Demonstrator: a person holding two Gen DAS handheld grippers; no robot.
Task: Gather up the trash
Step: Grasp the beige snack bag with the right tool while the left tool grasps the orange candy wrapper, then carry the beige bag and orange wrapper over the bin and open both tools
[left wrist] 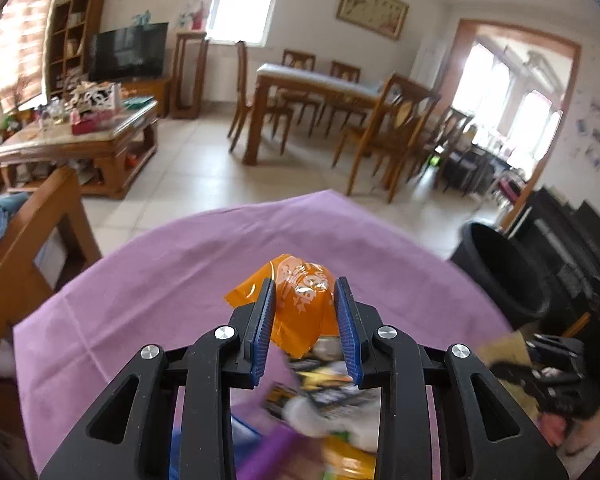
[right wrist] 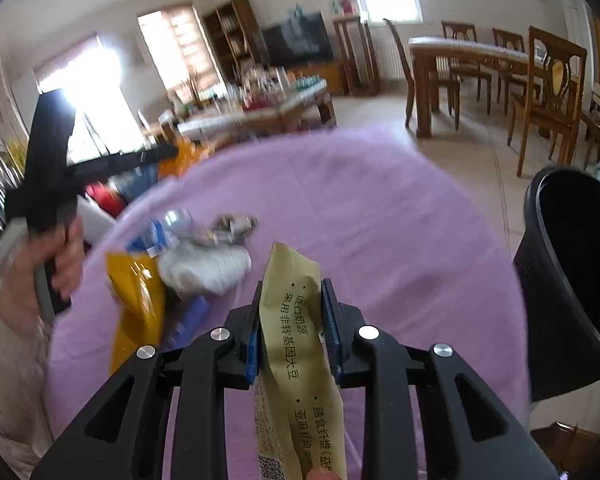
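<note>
lilac cloth (left wrist: 172, 280) spread over the bench | wooden dining table (left wrist: 320, 84) with wooden chairs (left wrist: 396, 120) on pale tiled floor (left wrist: 196, 168) | cluttered wooden coffee table (left wrist: 80, 144) | black flat television (left wrist: 130, 50) beside tall wooden bookshelf (left wrist: 74, 36) | framed picture (left wrist: 372, 10) on white wall
</note>
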